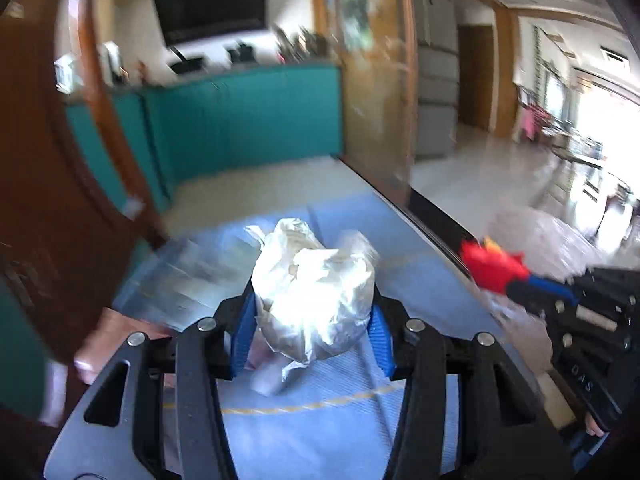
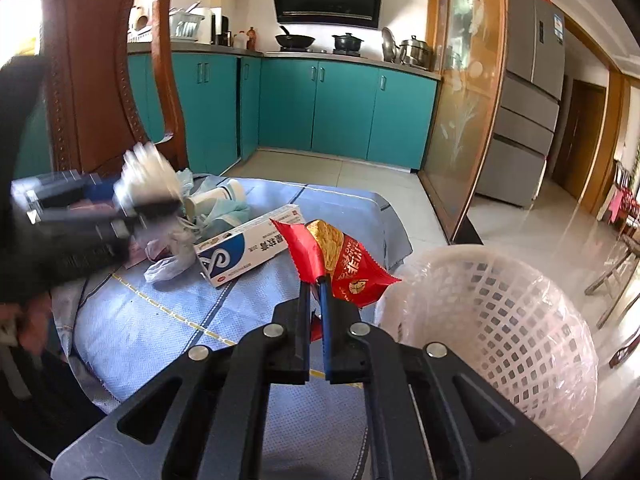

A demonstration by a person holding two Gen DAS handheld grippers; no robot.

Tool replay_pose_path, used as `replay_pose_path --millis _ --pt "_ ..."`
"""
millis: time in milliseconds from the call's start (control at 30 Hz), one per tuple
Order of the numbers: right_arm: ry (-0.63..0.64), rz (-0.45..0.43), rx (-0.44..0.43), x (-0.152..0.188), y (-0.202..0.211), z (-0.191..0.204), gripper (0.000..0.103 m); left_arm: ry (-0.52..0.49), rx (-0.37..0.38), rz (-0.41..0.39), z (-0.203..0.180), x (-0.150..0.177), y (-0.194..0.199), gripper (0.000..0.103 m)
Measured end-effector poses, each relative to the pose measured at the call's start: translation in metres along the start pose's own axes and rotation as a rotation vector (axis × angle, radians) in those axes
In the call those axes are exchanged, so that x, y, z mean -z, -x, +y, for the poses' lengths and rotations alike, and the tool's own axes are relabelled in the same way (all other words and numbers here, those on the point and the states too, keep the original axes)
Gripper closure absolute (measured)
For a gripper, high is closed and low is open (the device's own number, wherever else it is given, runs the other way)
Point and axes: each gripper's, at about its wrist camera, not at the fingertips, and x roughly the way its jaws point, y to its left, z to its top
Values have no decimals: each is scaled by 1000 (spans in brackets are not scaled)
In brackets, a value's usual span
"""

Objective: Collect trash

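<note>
Left gripper is clamped on a crumpled white plastic bag, held above the blue tablecloth. Right gripper pinches a red snack wrapper at the table's right edge, just beside the white mesh basket. A toothpaste box lies mid-table.

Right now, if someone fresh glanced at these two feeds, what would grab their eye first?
Probably the bright red snack wrapper pinched in the right gripper, held just left of the white lattice basket lined with clear plastic. Next, the crumpled white plastic bag clamped in the left gripper above the blue tablecloth. Further back on the table, a blue-and-white box lies among more litter.
</note>
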Motion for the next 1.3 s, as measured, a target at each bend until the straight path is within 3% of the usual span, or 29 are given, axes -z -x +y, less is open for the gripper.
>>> replay_pose_path --millis 233,1300 --pt "52 -3 -14 -3 -3 21 98 81 -41 -20 36 2 16 53" --pt "84 -9 -30 -6 -8 40 98 84 -68 -44 37 13 16 53"
